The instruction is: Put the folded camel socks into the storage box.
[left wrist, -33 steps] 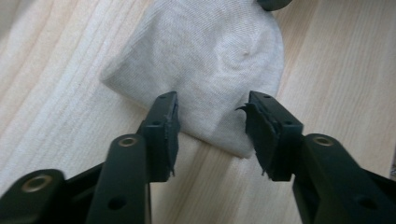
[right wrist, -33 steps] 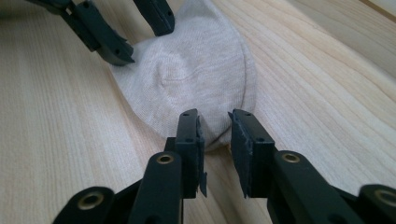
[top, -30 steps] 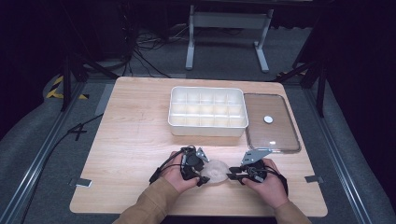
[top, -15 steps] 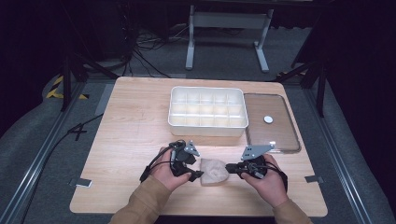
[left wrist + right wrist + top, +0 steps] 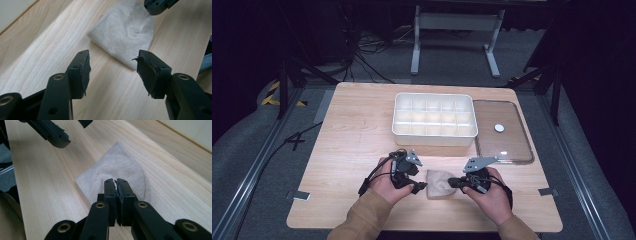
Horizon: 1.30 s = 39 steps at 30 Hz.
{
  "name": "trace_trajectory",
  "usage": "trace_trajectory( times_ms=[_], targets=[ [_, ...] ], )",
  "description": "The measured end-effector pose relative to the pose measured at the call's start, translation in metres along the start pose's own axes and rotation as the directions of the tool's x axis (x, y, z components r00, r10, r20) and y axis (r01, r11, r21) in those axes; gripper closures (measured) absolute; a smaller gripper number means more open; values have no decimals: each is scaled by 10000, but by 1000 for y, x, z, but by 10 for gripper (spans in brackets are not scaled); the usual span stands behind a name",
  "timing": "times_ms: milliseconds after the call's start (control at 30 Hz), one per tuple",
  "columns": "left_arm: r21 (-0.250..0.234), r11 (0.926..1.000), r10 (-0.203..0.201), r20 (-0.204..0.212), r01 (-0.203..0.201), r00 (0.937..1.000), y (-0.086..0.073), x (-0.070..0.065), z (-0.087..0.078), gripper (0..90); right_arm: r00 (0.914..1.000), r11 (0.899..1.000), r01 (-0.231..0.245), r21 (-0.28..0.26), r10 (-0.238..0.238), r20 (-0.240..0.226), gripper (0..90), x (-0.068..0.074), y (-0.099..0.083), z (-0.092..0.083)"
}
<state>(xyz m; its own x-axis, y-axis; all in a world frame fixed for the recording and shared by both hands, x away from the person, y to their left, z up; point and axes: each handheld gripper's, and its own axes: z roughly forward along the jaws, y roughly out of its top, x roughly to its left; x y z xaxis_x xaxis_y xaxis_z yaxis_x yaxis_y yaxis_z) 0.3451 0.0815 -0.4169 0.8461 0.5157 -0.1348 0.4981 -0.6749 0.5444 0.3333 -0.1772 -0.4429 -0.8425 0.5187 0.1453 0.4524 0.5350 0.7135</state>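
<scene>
- Beige cloth (image 5: 440, 182) flat on wooden table (image 5: 352, 135), between both grippers.
- Right gripper (image 5: 116, 185) just closed, pinching cloth.
- Left gripper (image 5: 112, 65) wide, empty, just short.
- Likely folding; next, grip opposite edge.

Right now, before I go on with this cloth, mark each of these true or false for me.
1. The left gripper has its jaws open with nothing between them. True.
2. The right gripper stands wide open. False: its jaws are shut, at the beige cloth; whether they pinch fabric I cannot tell.
3. The cloth lies inside the white divided tray. False: it lies on the wooden table, nearer the person.
4. A clear lid lies flat beside the tray. True.
</scene>
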Motion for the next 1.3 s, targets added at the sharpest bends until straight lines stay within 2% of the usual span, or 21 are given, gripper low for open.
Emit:
trace_trajectory(
  times_ms=[233,433,633,767,833,967,1067,1300],
  targets=[
    [489,9987,-167,-119,173,9998,-4,4,6,439,9998,10000,54,-36,-54,167,871,5,-2,11],
    [612,9978,-236,-285,253,9993,-9,7,9,442,9992,9998,67,166,-74,397,872,-2,-6,22],
    [742,9968,-279,-361,305,9990,-13,9,14,473,9999,9997,72,231,-69,-143,887,-11,-8,26],
    [776,9970,26,-278,-4,9996,-13,7,20,573,9995,9995,178,252,-172,-257,892,-12,-9,27],
    [831,9964,170,-71,-163,9998,-12,7,24,653,9992,9997,150,203,-142,-382,894,-14,-9,27],
    [956,9946,421,-52,-414,9991,-8,6,32,764,9948,9996,-278,-75,269,-983,896,-22,-17,24],
    [1086,9920,666,-174,-643,9976,-4,2,36,891,9924,9984,-483,-288,447,-1148,897,-25,-21,23],
    [1303,9874,930,-203,-896,9955,4,-2,46,896,9960,9985,-228,-498,184,-877,897,-21,-24,23]
  ],
)
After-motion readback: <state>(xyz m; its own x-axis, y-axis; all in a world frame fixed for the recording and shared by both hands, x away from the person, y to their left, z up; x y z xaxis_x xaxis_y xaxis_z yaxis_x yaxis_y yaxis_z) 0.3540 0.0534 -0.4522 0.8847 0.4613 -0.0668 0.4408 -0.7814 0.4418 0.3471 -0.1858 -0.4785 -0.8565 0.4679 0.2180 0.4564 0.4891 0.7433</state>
